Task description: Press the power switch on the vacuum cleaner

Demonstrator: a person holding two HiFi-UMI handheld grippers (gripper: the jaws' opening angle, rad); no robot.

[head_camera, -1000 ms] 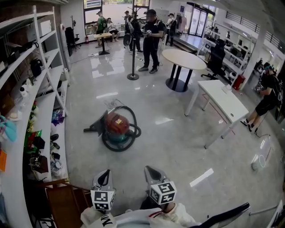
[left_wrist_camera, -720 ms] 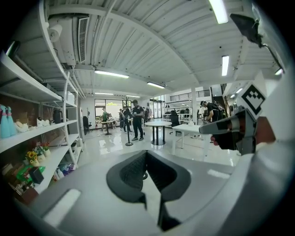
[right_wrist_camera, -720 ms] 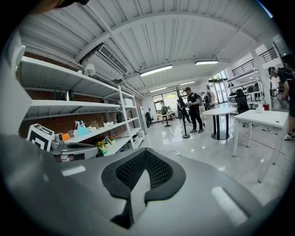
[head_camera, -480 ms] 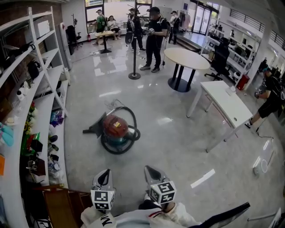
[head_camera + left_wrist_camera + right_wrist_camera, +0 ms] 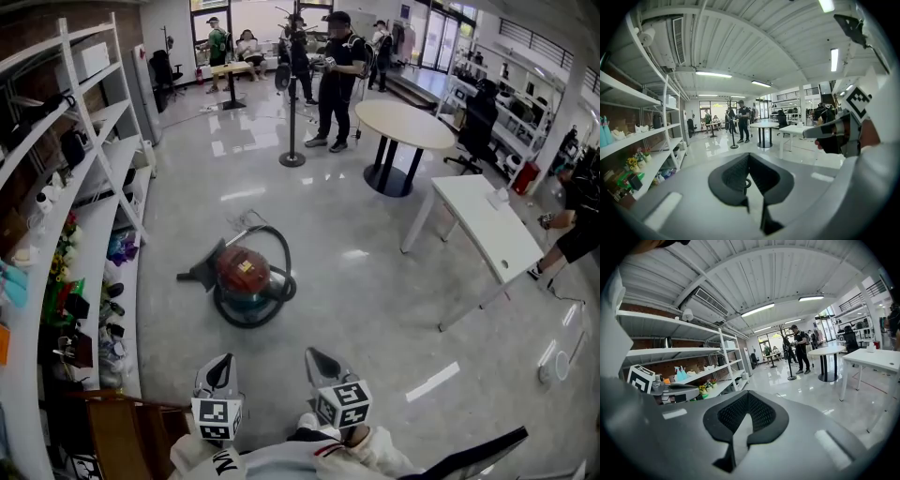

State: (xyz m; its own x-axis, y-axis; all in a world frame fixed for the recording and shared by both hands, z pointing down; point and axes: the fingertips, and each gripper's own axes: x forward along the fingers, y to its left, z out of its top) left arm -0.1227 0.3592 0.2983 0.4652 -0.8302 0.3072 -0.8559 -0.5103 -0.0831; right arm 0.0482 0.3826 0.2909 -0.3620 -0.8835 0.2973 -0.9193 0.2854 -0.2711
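Note:
The vacuum cleaner point(image 5: 246, 274) lies on the glossy floor, a red dome on a teal base with a black hose coiled round it. Its switch is too small to make out. My left gripper point(image 5: 218, 372) and right gripper point(image 5: 320, 360) are held low at the near edge of the head view, well short of the vacuum, both pointing forward. The left gripper point(image 5: 749, 157) and right gripper point(image 5: 749, 395) each show jaws closed together with nothing between them. The vacuum is out of sight in both gripper views, which look level across the room.
White shelving point(image 5: 94, 234) full of small items runs along the left. A white rectangular table point(image 5: 487, 225) stands right, a round table point(image 5: 405, 122) behind it. A stanchion post point(image 5: 292, 141) and several people point(image 5: 337, 75) are farther back. A wooden frame point(image 5: 131, 427) sits near my left.
The head view has shifted slightly forward; the far people and tables sit lower in frame. The vacuum and both grippers keep nearly the same places.

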